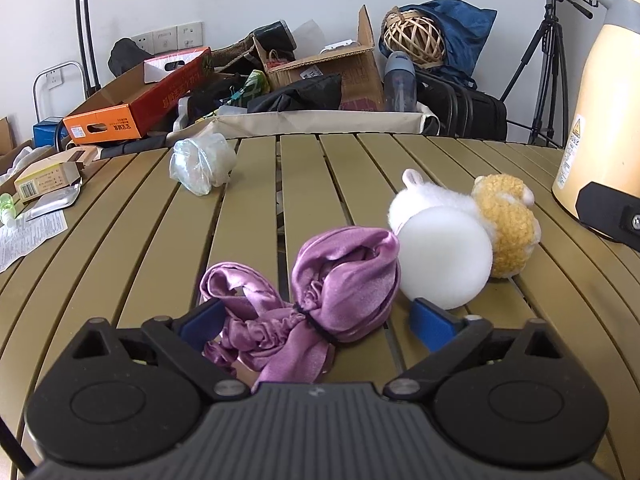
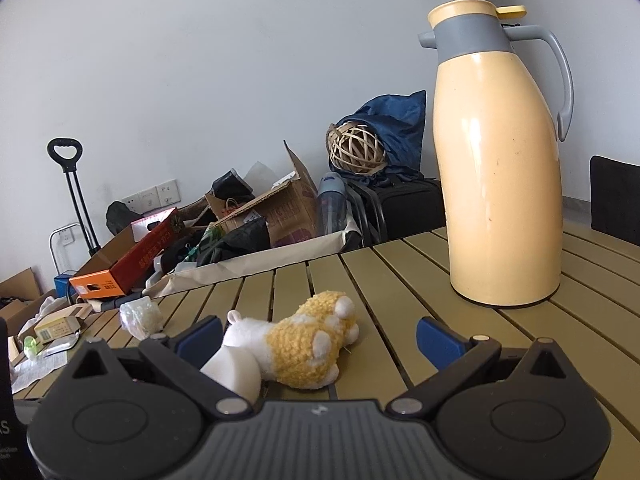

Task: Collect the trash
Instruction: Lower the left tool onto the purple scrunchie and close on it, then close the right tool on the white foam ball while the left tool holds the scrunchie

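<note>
A crumpled clear plastic wrapper (image 1: 202,164) lies on the far left part of the slatted table (image 1: 132,216); it also shows in the right wrist view (image 2: 141,317). My left gripper (image 1: 318,322) is open low over the table, its blue pads on either side of a purple satin cloth (image 1: 320,294). A white ball (image 1: 446,256) and a yellow-and-white plush toy (image 1: 506,224) lie just right of the cloth. My right gripper (image 2: 318,338) is open, with the plush toy (image 2: 308,348) and the ball (image 2: 236,374) between its blue pads.
A tall cream thermos jug (image 2: 500,160) stands at the right on the table. A small carton (image 1: 48,180), a foil pack and paper leaflet (image 1: 28,236) lie at the table's left edge. Behind the table are boxes (image 1: 136,108), bags, a wicker ball (image 1: 414,38) and a tripod (image 1: 552,60).
</note>
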